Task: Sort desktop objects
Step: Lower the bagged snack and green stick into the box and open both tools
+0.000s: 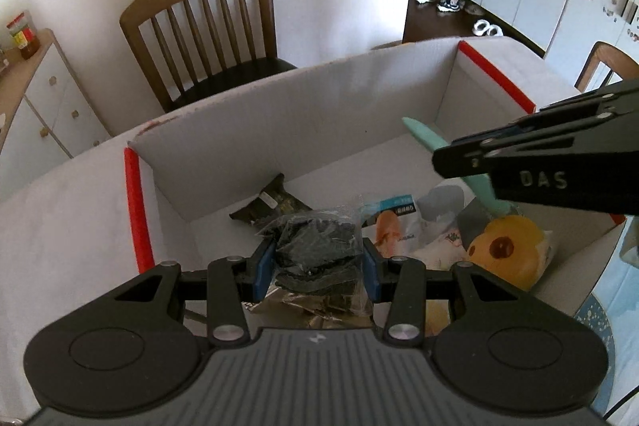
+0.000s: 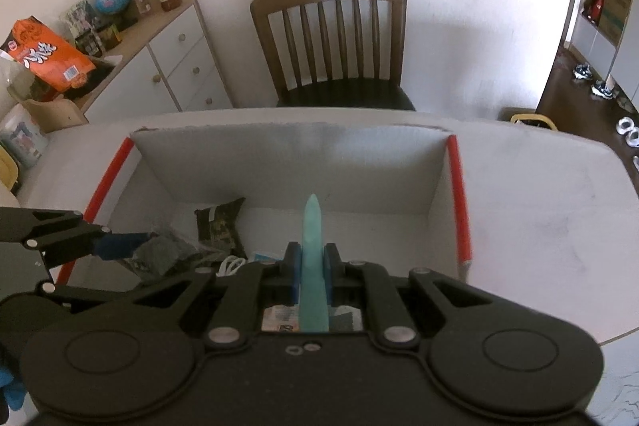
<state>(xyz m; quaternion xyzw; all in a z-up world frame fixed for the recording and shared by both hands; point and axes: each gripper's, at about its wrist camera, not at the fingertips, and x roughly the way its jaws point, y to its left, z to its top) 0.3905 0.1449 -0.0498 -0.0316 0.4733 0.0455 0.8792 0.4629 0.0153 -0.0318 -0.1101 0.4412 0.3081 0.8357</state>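
Here, a clear bag of dark pieces point(image 1: 315, 246), pinched between the blue pads point(image 1: 263, 268) of the left gripper point(image 1: 317, 266) and hanging over the inside of the open white box point(image 1: 223, 146). Beside it, a slim teal tool point(image 2: 313, 266), clamped between the nearly closed fingers of the right gripper point(image 2: 313, 264), tip pointing toward the box's far wall, likewise above the box interior. Seen from the left wrist, the same teal tool point(image 1: 423, 136) sticking out past the right gripper's black frame at the right edge of view. Below, on the box floor: a dark camouflage-patterned packet point(image 1: 271, 204) near the far wall, a printed white packet point(image 1: 393, 226) to its right, and a yellow round toy with a brown spot point(image 1: 505, 246) in clear wrap toward the near right corner. Red strips point(image 1: 137, 210) along the box's two side rims. Box resting on a white table point(image 2: 539, 218). Beyond the table, a brown wooden chair point(image 2: 331, 42) against the wall, and a white drawer cabinet point(image 2: 175, 66) to the left with an orange snack bag point(image 2: 44, 56) on top.
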